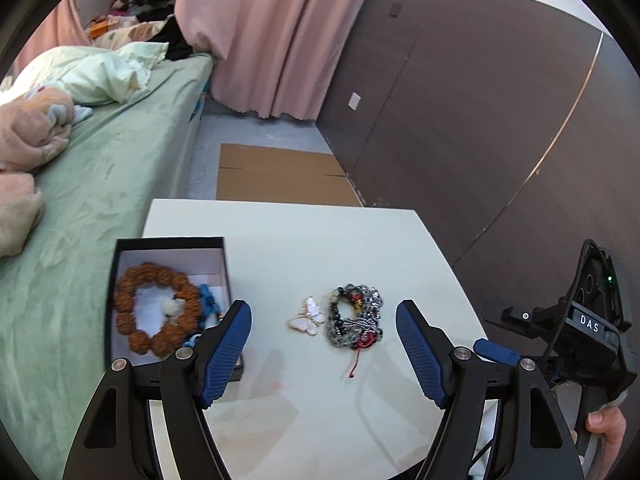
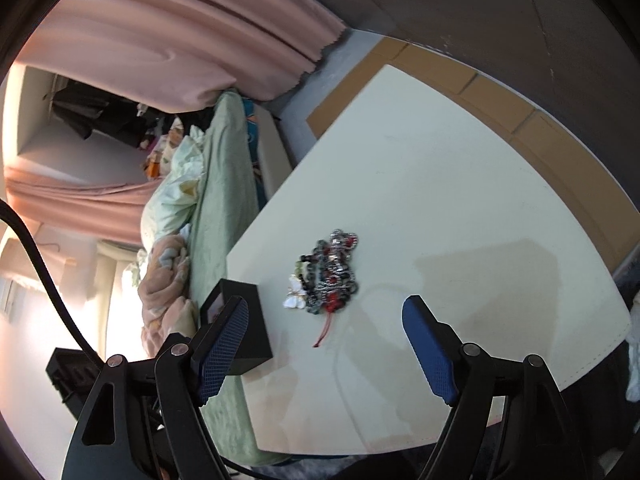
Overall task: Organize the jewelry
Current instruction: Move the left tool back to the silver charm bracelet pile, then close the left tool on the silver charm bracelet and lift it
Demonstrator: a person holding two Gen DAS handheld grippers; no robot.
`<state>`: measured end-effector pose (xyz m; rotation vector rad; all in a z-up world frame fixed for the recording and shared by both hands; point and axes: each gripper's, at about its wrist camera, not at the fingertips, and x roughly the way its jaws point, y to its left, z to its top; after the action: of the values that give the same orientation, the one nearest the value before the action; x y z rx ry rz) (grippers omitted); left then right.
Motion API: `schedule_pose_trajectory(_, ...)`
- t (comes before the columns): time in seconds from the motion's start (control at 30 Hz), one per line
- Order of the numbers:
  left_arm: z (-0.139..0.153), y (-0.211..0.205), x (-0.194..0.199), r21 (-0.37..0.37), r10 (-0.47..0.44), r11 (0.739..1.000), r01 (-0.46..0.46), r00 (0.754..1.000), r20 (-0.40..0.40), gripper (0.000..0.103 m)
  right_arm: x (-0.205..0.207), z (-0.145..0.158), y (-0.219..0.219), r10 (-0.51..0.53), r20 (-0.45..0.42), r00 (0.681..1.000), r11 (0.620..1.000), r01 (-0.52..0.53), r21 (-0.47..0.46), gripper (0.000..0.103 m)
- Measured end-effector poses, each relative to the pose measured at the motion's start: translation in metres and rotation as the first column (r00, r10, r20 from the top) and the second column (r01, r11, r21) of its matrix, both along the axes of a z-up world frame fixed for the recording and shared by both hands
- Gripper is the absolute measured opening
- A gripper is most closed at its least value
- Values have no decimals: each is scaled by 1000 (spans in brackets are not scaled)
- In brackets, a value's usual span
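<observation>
A black box with a white lining sits at the white table's left edge. It holds a brown beaded bracelet and a blue beaded piece. On the table lie a white butterfly brooch and a tangled pile of dark, silver and red bracelets with a red cord. My left gripper stands open above and in front of the brooch and pile, holding nothing. My right gripper is open too, with the pile, the brooch and the box ahead of it.
A bed with a green sheet and bedding runs along the table's left side. Pink curtains hang behind, a dark panelled wall stands on the right, and flat cardboard lies on the floor beyond the table.
</observation>
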<state>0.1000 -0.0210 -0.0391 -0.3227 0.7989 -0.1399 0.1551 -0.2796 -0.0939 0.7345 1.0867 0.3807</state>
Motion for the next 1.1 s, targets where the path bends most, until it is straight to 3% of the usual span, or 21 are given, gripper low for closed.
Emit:
schedule_pose_trajectory(0.23,-8,-16,20,6,-39,999,39,999,-15,69,10,-3,-4,-21,-15,1000,1000,21,-6,80)
schedule_pose_trajectory(0.57,-41,-32,59,-10,-85,996,84,990,-114,40,29,-13,-2,-20,-68,997,1000,20,-5,80)
schedule_pose_trajectory(0.93,-65,-38,93,-19,-89,996,87,982,-167,36,45,-27,3,-5,-117,993,1000,3,-16,80)
schedule_pose_trajectory(1.1,-79,-47,101,12,-100,994,104,975,-197,31,50,-31,7,11,-133,991,1000,-13,-20,80)
